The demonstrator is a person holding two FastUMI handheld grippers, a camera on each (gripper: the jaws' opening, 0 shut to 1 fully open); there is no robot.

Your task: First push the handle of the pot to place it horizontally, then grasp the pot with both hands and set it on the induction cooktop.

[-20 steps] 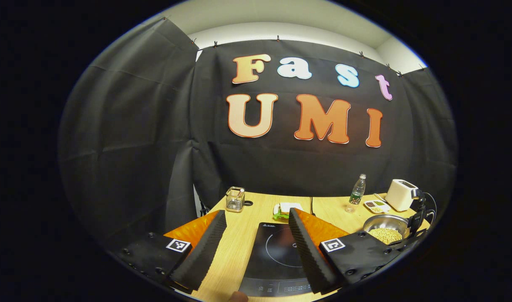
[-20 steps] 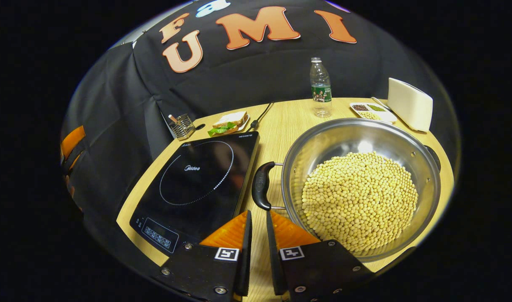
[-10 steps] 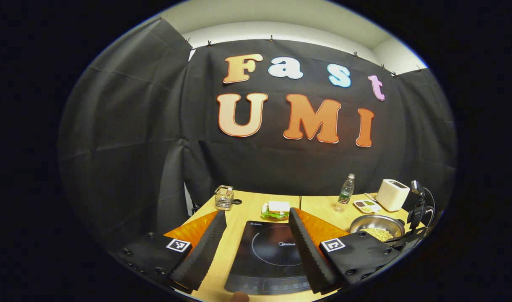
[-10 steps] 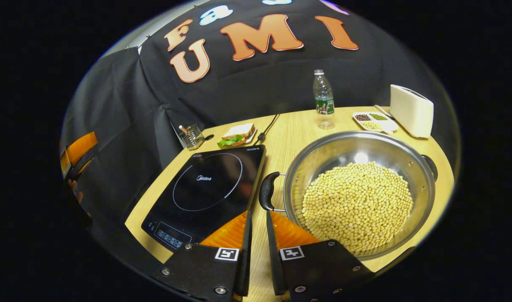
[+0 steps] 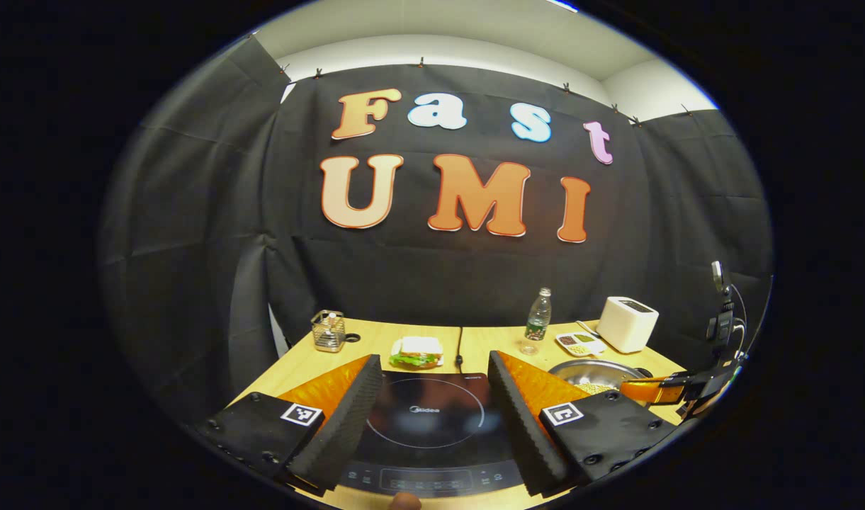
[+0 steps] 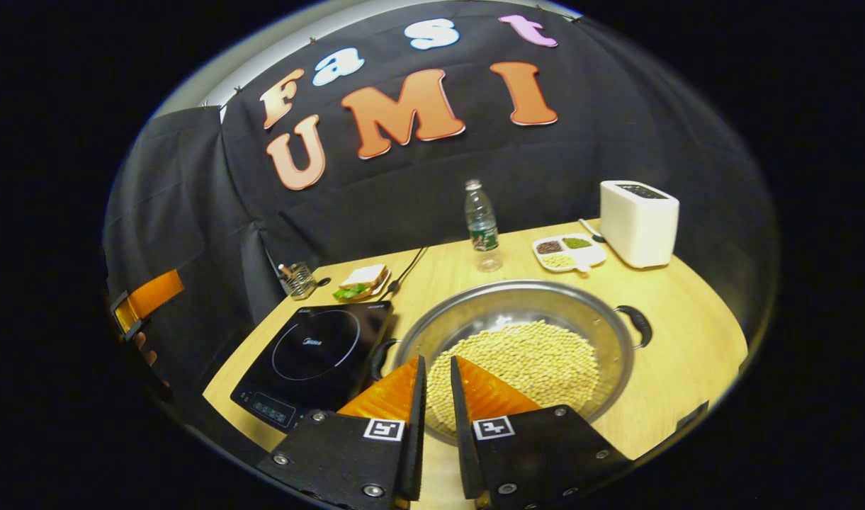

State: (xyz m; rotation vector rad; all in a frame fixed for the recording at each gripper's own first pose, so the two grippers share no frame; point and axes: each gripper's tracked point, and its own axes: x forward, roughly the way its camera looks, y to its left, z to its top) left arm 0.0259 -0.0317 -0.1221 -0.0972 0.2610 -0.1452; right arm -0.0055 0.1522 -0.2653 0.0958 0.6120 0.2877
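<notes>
In the left gripper view, the black glass induction cooktop [image 5: 432, 418] had slid from the right of centre to sit squarely between the left gripper's [image 5: 432, 411] two fingers over the last second, and the back wall had drifted leftwards with it. That meant the hand had swung right, toward the cooktop's front edge, lining itself up for the two-handed stage. Its jaws stood wide apart and empty, held level just above the cooktop's control strip. To the right of the cooktop only a sliver of the round stainless-steel pot of yellow soybeans [image 5: 596, 371] showed behind the right-hand finger, and beyond the pot the right gripper [image 5: 659, 390] reached in from the picture's edge.

In the right gripper view, the pot [image 6: 524, 347] had shrunk and sunk lower in the picture, so the right gripper [image 6: 433, 411] had pulled up and back from it. The pot's two black loop handles now lay on a line roughly across the table: the left handle [image 6: 380, 356] was just beside the cooktop's [image 6: 312, 354] right edge, the right handle [image 6: 636, 323] on the far side from the cooktop. By my judgement the pushing step was done, or nearly so, and the grasp came next. The pot rested on the light wooden table [image 6: 687, 354], just right of the cooktop and not yet on it. The right gripper's jaws were nearly closed, a narrow slit between them, holding nothing, and they hovered over the pot's near rim, tilted downward. The left gripper [image 6: 145, 304] showed well left of the cooktop.
</notes>
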